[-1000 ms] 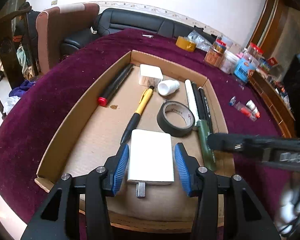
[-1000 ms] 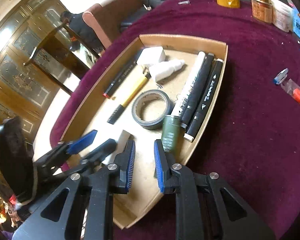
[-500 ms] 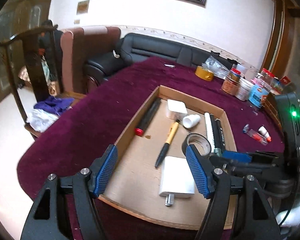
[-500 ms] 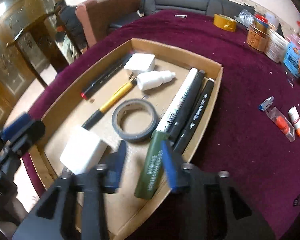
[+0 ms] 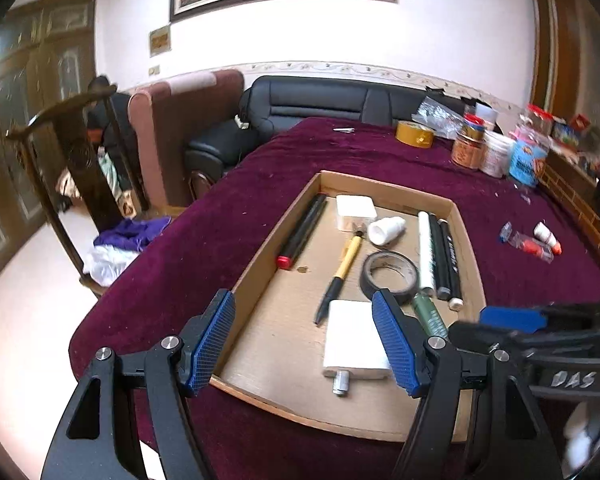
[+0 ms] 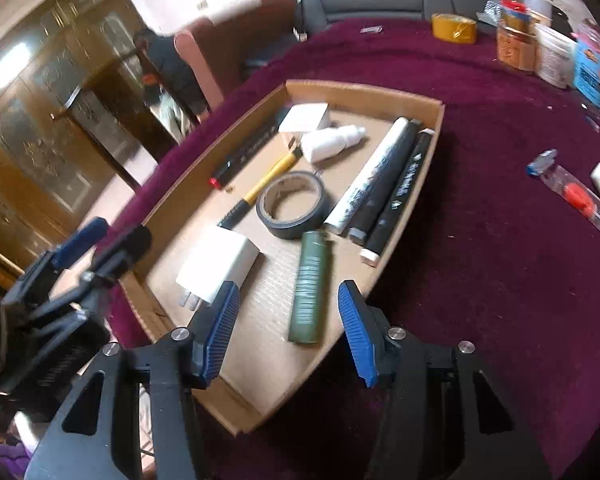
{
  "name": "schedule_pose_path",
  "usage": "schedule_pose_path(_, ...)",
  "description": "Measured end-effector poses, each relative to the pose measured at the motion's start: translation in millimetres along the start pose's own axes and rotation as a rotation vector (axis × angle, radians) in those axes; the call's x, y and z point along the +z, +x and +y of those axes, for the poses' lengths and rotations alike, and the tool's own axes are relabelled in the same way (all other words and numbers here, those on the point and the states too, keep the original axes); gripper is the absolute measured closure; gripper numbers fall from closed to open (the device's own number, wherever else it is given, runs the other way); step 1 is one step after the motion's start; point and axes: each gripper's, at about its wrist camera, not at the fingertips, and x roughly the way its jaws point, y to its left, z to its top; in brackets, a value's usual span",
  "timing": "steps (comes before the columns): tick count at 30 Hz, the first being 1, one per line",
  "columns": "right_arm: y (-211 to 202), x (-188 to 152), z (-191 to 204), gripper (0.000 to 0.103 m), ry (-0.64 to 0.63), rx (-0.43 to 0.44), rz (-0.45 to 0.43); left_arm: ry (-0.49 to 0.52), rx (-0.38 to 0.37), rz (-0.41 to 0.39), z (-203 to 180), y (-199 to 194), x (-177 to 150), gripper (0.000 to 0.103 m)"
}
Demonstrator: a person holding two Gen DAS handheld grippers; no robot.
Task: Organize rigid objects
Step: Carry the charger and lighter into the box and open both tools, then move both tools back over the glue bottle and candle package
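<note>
The left claw (image 5: 304, 340) stands wide with nothing between its blue pads, hovering over the near end of the cardboard tray (image 5: 260, 256) on the maroon-covered counter (image 5: 188, 248). In the left wrist view a white charger (image 5: 354, 338) lies flat on the tray floor just ahead of the claw, prongs toward the camera. Beyond it sit a black tape roll (image 5: 390, 276), a yellow-and-black pen (image 5: 340, 276) and markers (image 5: 440, 256) along the right wall.

In the right wrist view the right claw (image 6: 288, 330) is also wide and empty, above the tray's near corner. A green cylinder (image 6: 310, 286) lies loose on the cardboard just ahead of it, beside the charger (image 6: 220, 266).
</note>
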Motion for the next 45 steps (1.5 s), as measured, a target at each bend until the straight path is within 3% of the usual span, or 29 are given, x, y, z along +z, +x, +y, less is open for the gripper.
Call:
schedule_pose_path(8,-42.0,-12.8,-41.9,0.049,0.069,-0.048,-0.088,0.101,0.002,0.038,-40.1,-4.5,-1.6,0.038)
schedule_pose_path(22,-84.0,-37.2,-115.4,0.049,0.174,-0.096,-0.151,0.244,0.022,0.09,-103.7,-11.6,-3.9,0.038)
schedule_pose_path(26,-89.9,-42.7,-131.9,0.042,0.198,-0.101,-0.164,0.277,0.023,0.099,-118.9,-12.1,-4.7,0.038)
schedule_pose_path(32,-100.6,-49.0,-166.5,0.042,0.276,-0.117,-0.182,0.319,0.016,0.115,-138.1,-9.8,-7.2,0.038)
schedule_pose_path(35,-107.0,-49.0,-185.4,0.043,0.316,-0.136,-0.19,0.325,-0.024,0.124,-147.1,-11.2,-8.1,0.038)
schedule_pose_path(41,-123.2,-35.2,-233.8,0.043,0.409,-0.222,-0.228,0.338,-0.178,0.135,-169.0,-16.5,-14.1,0.038)
schedule_pose_path(45,-112.8,-10.2,-239.3,0.043,0.368,-0.219,-0.203,0.342,-0.223,0.157,-177.3,-11.8,-17.4,0.038)
